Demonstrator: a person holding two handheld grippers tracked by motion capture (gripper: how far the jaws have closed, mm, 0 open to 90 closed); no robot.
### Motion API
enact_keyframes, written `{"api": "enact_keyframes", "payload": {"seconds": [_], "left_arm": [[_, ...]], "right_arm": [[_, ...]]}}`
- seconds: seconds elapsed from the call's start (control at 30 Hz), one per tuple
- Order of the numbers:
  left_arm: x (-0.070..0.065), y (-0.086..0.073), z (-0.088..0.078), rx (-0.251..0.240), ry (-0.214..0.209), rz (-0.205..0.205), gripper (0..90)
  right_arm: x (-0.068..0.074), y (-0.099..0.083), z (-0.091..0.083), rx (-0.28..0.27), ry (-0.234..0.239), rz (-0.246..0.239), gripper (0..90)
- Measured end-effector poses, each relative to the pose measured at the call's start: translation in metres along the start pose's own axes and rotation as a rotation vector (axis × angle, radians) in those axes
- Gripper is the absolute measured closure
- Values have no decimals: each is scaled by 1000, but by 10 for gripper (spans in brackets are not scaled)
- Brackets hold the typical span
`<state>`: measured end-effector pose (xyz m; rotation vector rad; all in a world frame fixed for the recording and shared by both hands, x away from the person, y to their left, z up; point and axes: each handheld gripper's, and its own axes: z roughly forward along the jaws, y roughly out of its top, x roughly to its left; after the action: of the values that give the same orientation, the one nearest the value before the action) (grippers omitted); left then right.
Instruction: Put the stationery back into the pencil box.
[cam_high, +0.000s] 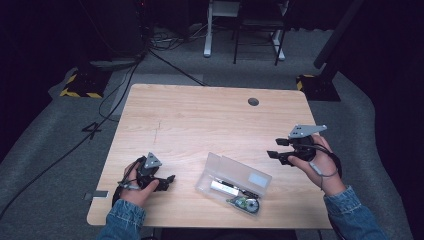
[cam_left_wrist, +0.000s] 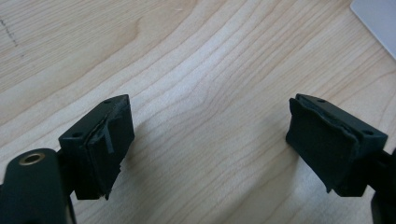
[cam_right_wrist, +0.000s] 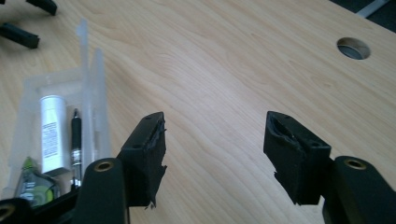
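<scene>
A: Case (cam_high: 235, 175) at near table (cam_high: 200, 115) edge, lid open. Contents?
B: White tube (cam_high: 223, 188), pen (cam_right_wrist: 76, 137), green tape (cam_high: 246, 203).
A: Grippers?
B: Left gripper (cam_high: 169, 180), right gripper (cam_high: 273, 155): both wide open, empty, flanking case.

light wood desk (cam_high: 200, 120), round cable hole (cam_high: 253, 101) around 1 o'clock, grey carpet floor (cam_high: 60, 135), black cables (cam_high: 115, 95) at 10 o'clock

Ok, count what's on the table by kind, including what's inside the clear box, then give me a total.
Clear plastic box, lid open: 1
White tube in the box: 1
Black pen in the box: 1
Green and clear tape-like item at the box's near end: 1
Hand-held grippers, left gripper and right gripper, jaws apart and holding nothing: 2
Total: 6
</scene>
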<state>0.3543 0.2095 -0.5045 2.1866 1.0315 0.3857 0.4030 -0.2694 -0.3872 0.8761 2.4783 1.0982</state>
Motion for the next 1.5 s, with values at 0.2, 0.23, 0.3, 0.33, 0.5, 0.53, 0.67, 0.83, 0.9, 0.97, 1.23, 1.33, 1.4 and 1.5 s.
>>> {"api": "enact_keyframes", "payload": {"seconds": [0.2,0.23,0.3,0.33,0.5,0.53,0.67,0.83,0.9,0.97,1.23,1.33,1.4,1.5], "left_arm": [[1,-3,-3,-2,7,-4,149],[1,-3,-3,-3,9,-7,149],[1,-4,-3,-1,8,-11,149],[1,-4,-3,-1,4,-12,149],[1,-4,-4,0,8,-9,148],[1,-4,-3,0,8,-9,148],[1,-4,-3,0,8,-9,148],[1,-4,-3,0,7,-10,148],[1,-4,-3,0,7,-9,148],[1,-4,-3,0,8,-9,148],[1,-4,-3,1,6,-9,147],[1,-4,-3,2,6,-9,146],[1,-4,-3,2,6,-8,146],[1,-4,-3,1,6,-8,145]], "right_arm": [[-20,-15,-6,-22,-32,40,384],[-23,-18,-6,-23,-40,48,382],[-28,-25,-9,-35,-49,69,381],[-30,-30,-9,-41,-51,83,380],[-39,-51,-9,-46,-51,124,372],[-41,-57,-9,-53,-56,136,372],[-52,-78,-2,-48,-75,167,371],[-63,-100,14,-25,-114,179,366],[-66,-106,20,-22,-114,191,364],[-67,-110,25,-16,-113,184,357],[-67,-118,42,15,-136,152,242],[-67,-119,45,12,-124,141,146],[-67,-118,46,19,-114,129,128],[-66,-118,47,27,-104,119,91]]}}
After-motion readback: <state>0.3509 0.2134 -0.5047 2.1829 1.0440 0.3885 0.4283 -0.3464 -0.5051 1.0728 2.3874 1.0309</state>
